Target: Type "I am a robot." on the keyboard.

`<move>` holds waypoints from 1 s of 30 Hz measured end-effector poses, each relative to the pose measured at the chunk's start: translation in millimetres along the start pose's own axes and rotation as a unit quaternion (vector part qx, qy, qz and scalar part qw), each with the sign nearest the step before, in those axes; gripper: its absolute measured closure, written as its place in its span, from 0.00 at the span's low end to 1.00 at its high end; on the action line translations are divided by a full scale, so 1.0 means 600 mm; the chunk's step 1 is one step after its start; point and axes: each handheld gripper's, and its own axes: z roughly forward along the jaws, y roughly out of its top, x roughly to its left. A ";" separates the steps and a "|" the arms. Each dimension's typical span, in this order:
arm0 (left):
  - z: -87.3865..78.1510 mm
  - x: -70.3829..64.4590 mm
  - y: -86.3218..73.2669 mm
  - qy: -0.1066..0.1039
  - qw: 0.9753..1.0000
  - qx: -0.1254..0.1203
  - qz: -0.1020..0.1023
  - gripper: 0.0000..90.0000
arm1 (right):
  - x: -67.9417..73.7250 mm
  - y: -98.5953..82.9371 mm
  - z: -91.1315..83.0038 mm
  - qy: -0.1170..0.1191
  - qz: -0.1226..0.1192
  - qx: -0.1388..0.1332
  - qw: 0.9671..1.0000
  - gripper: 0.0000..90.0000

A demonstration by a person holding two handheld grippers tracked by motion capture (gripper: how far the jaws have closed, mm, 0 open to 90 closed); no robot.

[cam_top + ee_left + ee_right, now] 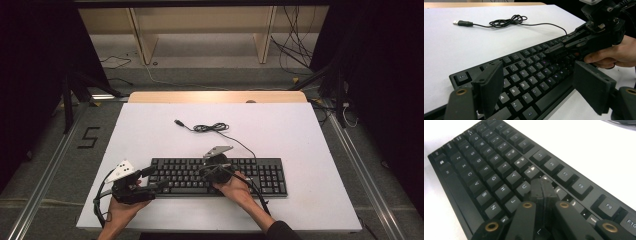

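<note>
at lower left of the high view the left gripper (152,178), jaws spread apart, is held at the left end of the keyboard (270,176), which lies across the lower middle. a key-press step is judged in hand: the right gripper (543,185), jaws closed together, is set among the keys. next, a straight push is called for. bare table (300,135) is left beyond.

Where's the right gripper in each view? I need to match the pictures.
High view: right gripper centre, over the keyboard.
Left gripper view: upper right, tips on the keys.
Right gripper view: bottom centre, fingers together near the U key.
Shared landmark: the black keyboard.
</note>
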 end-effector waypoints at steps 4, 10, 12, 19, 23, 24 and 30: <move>0.000 0.001 0.000 0.001 1.000 -0.001 0.000 0.27 | -0.004 0.002 -0.008 0.005 0.009 -0.016 1.000 1.00; -0.001 0.002 0.000 0.001 1.000 -0.001 0.000 0.27 | -0.009 0.004 -0.022 0.006 0.018 -0.033 0.999 1.00; -0.001 0.002 0.000 0.001 1.000 -0.001 0.000 0.27 | -0.010 0.003 -0.027 0.010 0.022 -0.041 0.999 0.99; -0.001 0.002 0.000 0.001 1.000 -0.001 0.000 0.27 | -0.012 -0.001 -0.038 0.015 0.024 -0.053 0.998 0.92; -0.001 0.003 0.001 0.003 1.000 0.000 -0.001 0.27 | -0.013 -0.003 -0.046 0.023 0.027 -0.061 0.997 0.81; -0.002 0.004 0.001 0.003 1.000 0.001 -0.001 0.27 | -0.013 -0.003 -0.048 0.028 0.025 -0.064 0.997 0.76; -0.002 0.010 0.000 0.016 1.000 0.010 -0.009 0.27 | -0.007 -0.004 -0.059 0.040 0.021 -0.072 0.996 0.56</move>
